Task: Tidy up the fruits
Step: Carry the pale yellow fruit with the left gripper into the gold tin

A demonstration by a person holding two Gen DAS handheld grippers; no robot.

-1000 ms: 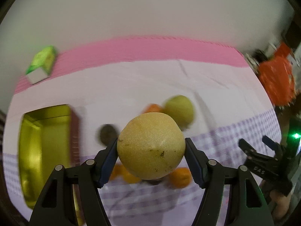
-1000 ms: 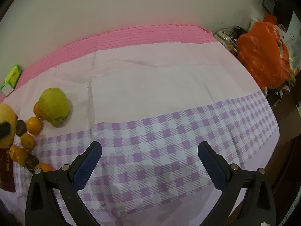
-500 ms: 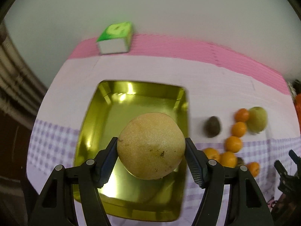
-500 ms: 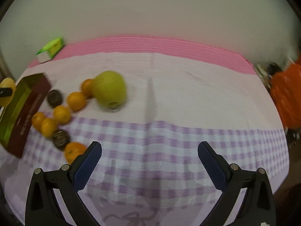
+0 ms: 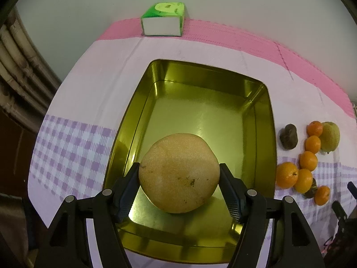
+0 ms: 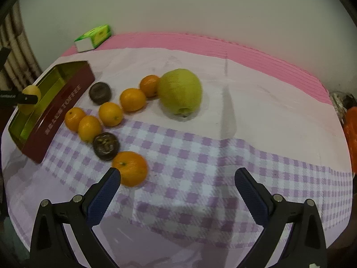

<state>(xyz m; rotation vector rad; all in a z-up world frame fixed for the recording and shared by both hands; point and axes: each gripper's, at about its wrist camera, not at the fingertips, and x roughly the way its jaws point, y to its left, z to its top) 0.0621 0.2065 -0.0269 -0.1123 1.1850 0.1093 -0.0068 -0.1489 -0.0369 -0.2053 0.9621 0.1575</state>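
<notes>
My left gripper is shut on a large round yellow pear, held over the near end of a gold tin tray. The tray's floor is bare. From the right wrist view the same tray shows a dark red side, with the yellow pear above it. To its right lie several oranges, two dark brown fruits and a big green fruit. My right gripper stands open above the checked cloth, its left fingertip next to the nearest orange.
A green and white tissue pack sits at the back on the pink strip, against the wall. The fruits lie right of the tray in the left wrist view. An orange bag is at the far right edge.
My left gripper carried the pear leftward from above the fruit pile to over the tray and sank closer to it. My right gripper swung left, bringing the fruits and tray into its view.
</notes>
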